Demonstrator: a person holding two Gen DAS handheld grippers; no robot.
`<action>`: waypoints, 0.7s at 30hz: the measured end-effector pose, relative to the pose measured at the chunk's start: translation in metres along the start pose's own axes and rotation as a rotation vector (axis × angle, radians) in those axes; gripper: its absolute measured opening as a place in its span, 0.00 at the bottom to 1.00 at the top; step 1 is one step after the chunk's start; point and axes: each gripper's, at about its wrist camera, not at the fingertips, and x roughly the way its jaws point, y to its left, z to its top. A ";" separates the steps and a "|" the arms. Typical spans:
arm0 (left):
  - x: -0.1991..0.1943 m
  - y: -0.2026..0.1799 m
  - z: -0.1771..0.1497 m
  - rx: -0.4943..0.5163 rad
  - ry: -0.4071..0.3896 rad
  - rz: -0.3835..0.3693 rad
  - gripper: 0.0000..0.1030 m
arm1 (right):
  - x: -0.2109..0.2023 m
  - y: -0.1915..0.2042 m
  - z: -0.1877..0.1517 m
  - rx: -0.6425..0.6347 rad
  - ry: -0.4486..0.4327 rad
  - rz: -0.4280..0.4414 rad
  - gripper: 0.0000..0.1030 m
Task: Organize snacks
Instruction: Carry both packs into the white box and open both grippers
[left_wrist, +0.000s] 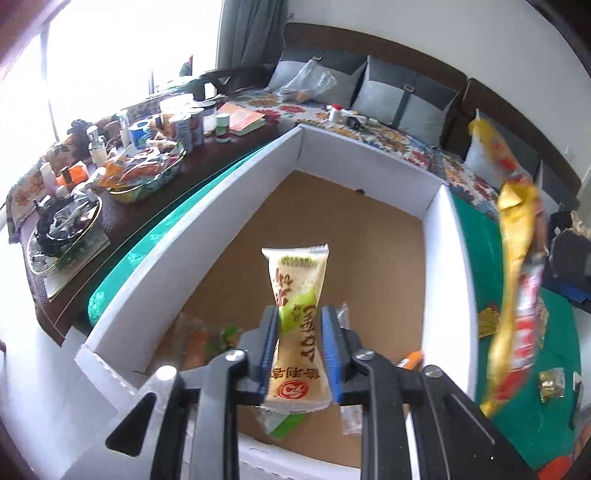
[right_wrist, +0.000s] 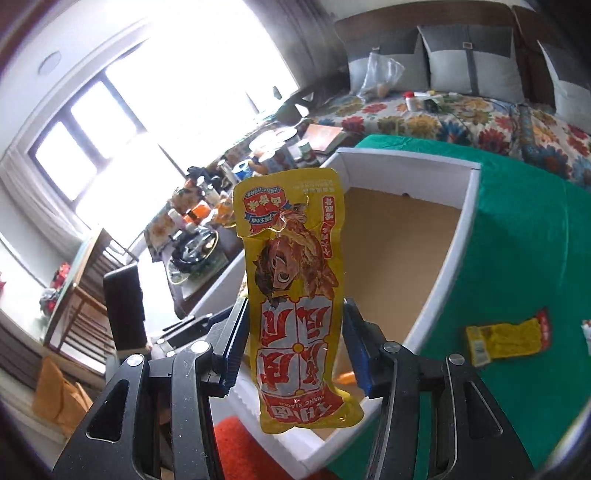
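Only left view: cream packet (left_wrist: 297, 291) in parted left claw (left_wrist: 300, 314); right claw (right_wrist: 295, 306) parted around yellow packet (right_wrist: 291, 251).

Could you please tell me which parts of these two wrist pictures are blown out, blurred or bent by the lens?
Left wrist view: the window is blown out to white, the yellow packet at the right edge is smeared by motion, and the white box walls bow from the fisheye. Right wrist view: the window glares white, while the yellow packet reads sharp.
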 end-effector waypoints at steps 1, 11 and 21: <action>0.004 0.004 -0.004 -0.011 0.005 0.017 0.70 | 0.002 -0.004 -0.002 0.024 0.003 0.004 0.65; -0.037 -0.046 -0.012 -0.026 -0.123 -0.101 0.81 | -0.057 -0.096 -0.061 -0.051 -0.063 -0.270 0.68; -0.033 -0.242 -0.093 0.344 -0.005 -0.334 0.94 | -0.151 -0.237 -0.233 0.056 -0.007 -0.679 0.68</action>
